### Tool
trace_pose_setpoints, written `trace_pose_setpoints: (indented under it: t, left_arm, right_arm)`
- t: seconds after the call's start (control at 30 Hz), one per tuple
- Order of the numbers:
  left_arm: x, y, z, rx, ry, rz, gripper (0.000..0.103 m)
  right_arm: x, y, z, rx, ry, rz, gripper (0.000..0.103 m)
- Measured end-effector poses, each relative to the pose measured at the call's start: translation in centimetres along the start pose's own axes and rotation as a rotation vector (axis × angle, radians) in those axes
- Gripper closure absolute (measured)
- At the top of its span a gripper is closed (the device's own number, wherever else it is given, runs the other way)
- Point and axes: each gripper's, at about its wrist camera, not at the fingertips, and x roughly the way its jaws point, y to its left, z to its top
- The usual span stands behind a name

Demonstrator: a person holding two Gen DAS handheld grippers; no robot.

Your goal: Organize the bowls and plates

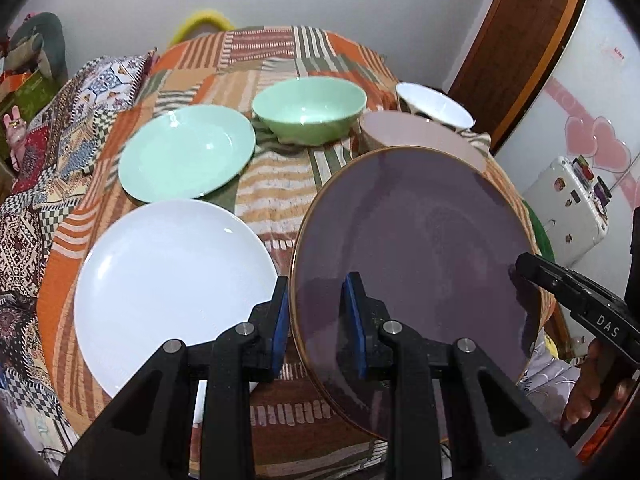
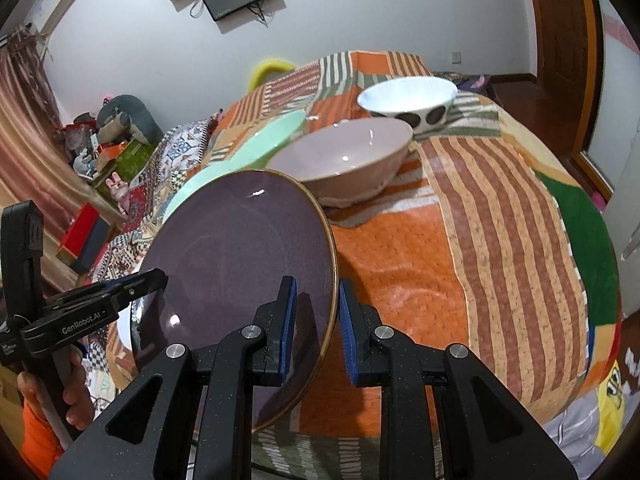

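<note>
A purple plate [image 1: 412, 264] with a gold rim hangs tilted over the patterned tablecloth [image 1: 272, 196], held at two opposite edges. My left gripper [image 1: 316, 292] is shut on its left rim. My right gripper [image 2: 318, 292] is shut on the right rim of the purple plate [image 2: 240, 248]. Each gripper shows in the other's view: the right gripper [image 1: 560, 284] and the left gripper [image 2: 136, 284]. On the cloth lie a white plate [image 1: 172, 288], a mint plate [image 1: 188, 156], a green bowl [image 1: 308, 108], a pink bowl [image 2: 344, 160] and a white bowl with black dots [image 2: 408, 96].
The table's right half [image 2: 480, 248] carries only cloth. A patterned bedspread [image 1: 52, 152] and soft toys lie to the left. A wooden door [image 1: 524, 40] stands at the back right. A hand [image 2: 76, 396] grips the left tool's handle.
</note>
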Motion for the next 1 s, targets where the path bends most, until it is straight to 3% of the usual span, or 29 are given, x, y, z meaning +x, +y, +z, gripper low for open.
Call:
trace_pose_setpoints:
  t: [0.43, 1.0]
  left_arm:
    - [3.9, -0.5, -0.3, -0.005, 0.11, 0.002, 0.076]
    - [5.4, -0.6, -0.5, -0.012, 0.146, 0.0, 0.076]
  right_arm:
    - [2.3, -2.2, -0.5, 0.054, 0.069, -0.007, 0.084]
    - [3.1, -2.5, -0.9, 0.065, 0.102, -0.029, 0.082]
